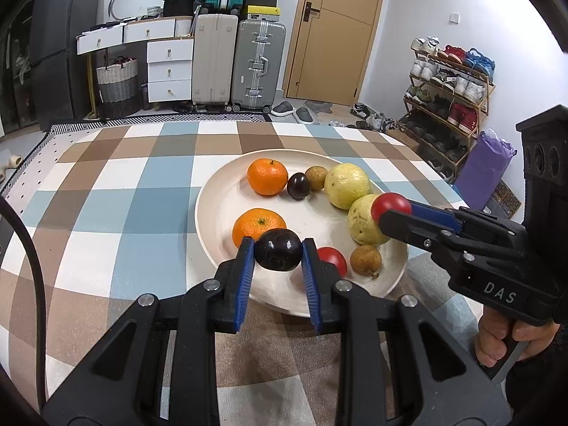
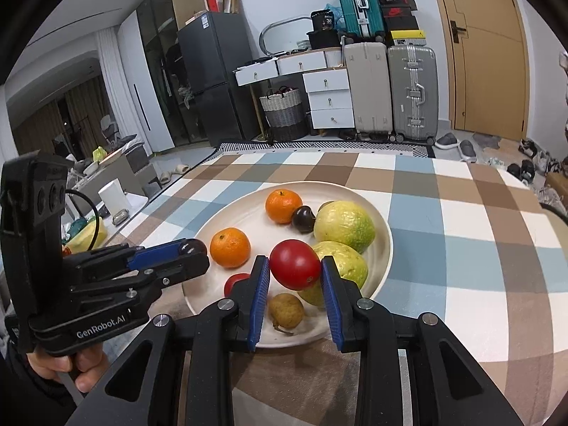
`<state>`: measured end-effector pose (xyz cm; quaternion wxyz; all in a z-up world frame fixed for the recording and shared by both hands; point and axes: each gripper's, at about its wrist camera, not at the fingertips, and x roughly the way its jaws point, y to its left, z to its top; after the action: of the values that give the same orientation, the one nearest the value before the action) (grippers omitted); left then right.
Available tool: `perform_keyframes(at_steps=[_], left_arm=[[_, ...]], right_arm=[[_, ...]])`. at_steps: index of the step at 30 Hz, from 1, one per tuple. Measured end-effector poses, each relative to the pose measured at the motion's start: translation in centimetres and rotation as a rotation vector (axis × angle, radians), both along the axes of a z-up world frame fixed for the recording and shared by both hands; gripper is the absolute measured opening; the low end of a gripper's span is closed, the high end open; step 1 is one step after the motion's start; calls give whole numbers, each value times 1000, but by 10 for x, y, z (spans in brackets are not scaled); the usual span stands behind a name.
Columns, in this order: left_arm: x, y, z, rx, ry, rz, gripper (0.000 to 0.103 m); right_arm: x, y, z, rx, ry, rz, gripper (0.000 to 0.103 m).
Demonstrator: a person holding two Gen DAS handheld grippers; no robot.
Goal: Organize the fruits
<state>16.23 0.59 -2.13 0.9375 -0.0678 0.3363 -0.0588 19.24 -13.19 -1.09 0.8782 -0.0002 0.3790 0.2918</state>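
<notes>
Left tool (image 1: 278, 254) clamping a dark plum (image 1: 278, 254) between its blue pads (image 1: 246, 269), hanging just above the near rim of the cream plate (image 1: 220, 213). Seen from the right wrist as the tool (image 2: 191, 248) reaching in from the left, the same plum (image 2: 192, 247) showing at its tip.

Right tool (image 2: 294, 266) gripping a red tomato (image 2: 294, 265) between its blue pads (image 2: 261, 291), poised over the plate's (image 2: 248, 209) near right part, in front of the lower guava (image 2: 346, 262). From the left wrist, showing as the tool (image 1: 390, 209) coming in from the right with the tomato (image 1: 390, 205) overlapping that guava (image 1: 362, 223).

Lying on the plate: two mandarins, one far (image 1: 267, 176) and one near left (image 1: 258, 226); a second dark plum (image 1: 298, 185) beside the far mandarin; a brown longan (image 1: 316, 177) just behind it; a second guava (image 1: 346, 186) at the far right; another red tomato (image 1: 333, 259) partly hidden behind the left tool's right finger; another longan (image 1: 365, 260) near the front rim.

Plate sitting on the counter (image 1: 124, 191) under a checked blue, brown and white cloth. Standing beyond: suitcases (image 1: 261, 65), white drawers (image 1: 169, 71), a shoe rack (image 1: 447, 96) and a wooden door (image 1: 333, 32).
</notes>
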Motion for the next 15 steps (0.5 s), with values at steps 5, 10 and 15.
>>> perform_keyframes(at_steps=[5,10,15], left_arm=[[0,0,0,6,-1,3,24],[-2,1,3,14,-15,10,24],[-5,2,4,18,-30,22,24]], right_arm=[[-1,0,0,-1,-2,4,31],[-6,3,3,-10,-33,17,49],[-10,2,5,-18,-62,5,67]])
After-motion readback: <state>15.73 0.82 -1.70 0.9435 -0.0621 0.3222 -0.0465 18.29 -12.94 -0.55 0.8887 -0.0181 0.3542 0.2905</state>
